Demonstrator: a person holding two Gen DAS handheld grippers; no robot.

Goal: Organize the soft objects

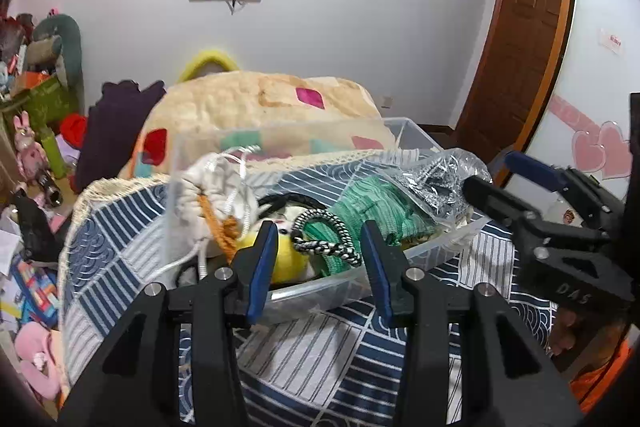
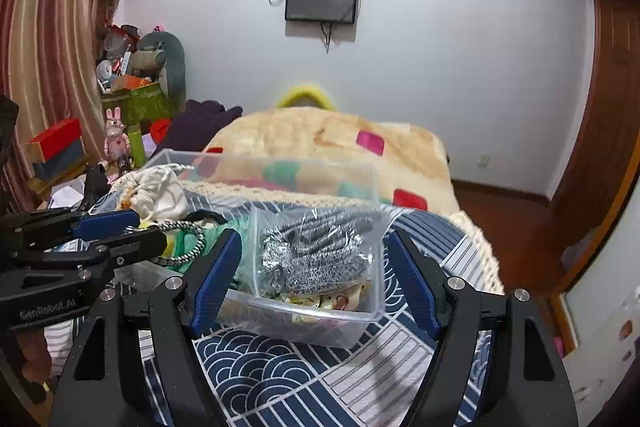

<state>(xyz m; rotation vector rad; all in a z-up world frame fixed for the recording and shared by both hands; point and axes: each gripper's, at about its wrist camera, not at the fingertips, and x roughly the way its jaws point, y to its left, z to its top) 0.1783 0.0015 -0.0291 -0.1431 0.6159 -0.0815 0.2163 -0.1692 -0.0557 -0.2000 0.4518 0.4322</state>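
A clear plastic bin (image 1: 436,247) (image 2: 320,323) sits on a blue patterned quilt. It holds a white drawstring pouch (image 1: 212,195) (image 2: 160,193), a yellow plush (image 1: 286,259), a green knit cloth (image 1: 380,207), a black-and-white cord (image 1: 332,247) (image 2: 188,243) and a clear bag of grey fabric (image 1: 436,179) (image 2: 316,251). My left gripper (image 1: 320,231) is open and empty at the bin's near edge, over the cord. My right gripper (image 2: 314,247) is open and empty, its jaws either side of the bag. Each gripper shows in the other's view (image 1: 500,179) (image 2: 148,231).
The quilt (image 2: 280,387) covers a bed with a cream blanket with coloured patches (image 1: 260,107) (image 2: 340,135) behind the bin. A cluttered table with toys and boxes (image 1: 32,107) (image 2: 128,95) stands at the left. A wooden door (image 1: 520,47) is at the right.
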